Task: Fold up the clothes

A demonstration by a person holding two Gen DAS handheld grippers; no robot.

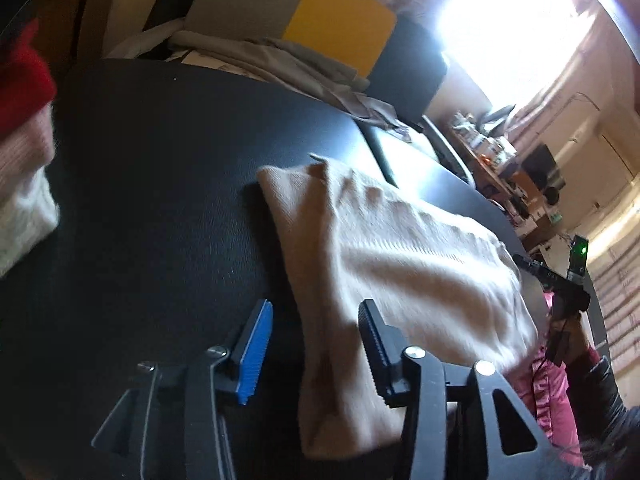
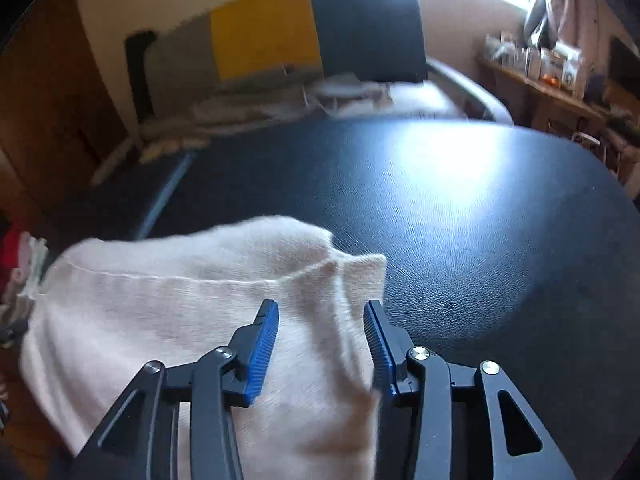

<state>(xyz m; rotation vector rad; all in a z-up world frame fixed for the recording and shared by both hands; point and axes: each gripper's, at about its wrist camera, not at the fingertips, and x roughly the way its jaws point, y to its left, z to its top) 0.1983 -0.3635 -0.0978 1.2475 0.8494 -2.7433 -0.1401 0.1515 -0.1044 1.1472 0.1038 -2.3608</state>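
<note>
Daylight from a bright window floods a cluttered room, and a black leather-grained table [image 2: 480, 240] carries the work; behind its far edge lie grey cloths and a grey-and-yellow cushion [image 1: 320, 20]. On the table lies a cream knitted garment [image 1: 400, 264], already doubled into a thick, roughly oblong pad, its short end toward the middle of the table and its length running toward the near right edge, where it seems to hang slightly over. At the left edge sits a pile of other clothes [image 1: 20, 152], red on top and pale below, well apart from the cream piece. The left gripper [image 1: 316, 344] stands with its jaws apart, straddling the near long edge of the garment, the blue pads clear of the cloth. The right gripper [image 2: 322, 344] is likewise spread, above a loose corner at the garment's end, with fabric under and between the fingers but not pinched. My reading is that the fold is well along and both tools are placed to take the near edge for a further fold. That next move calls for lowering each tool until cloth sits fully between the pads, closing on all layers together, then lifting evenly so the pad does not slide or unfold on the smooth table.
</note>
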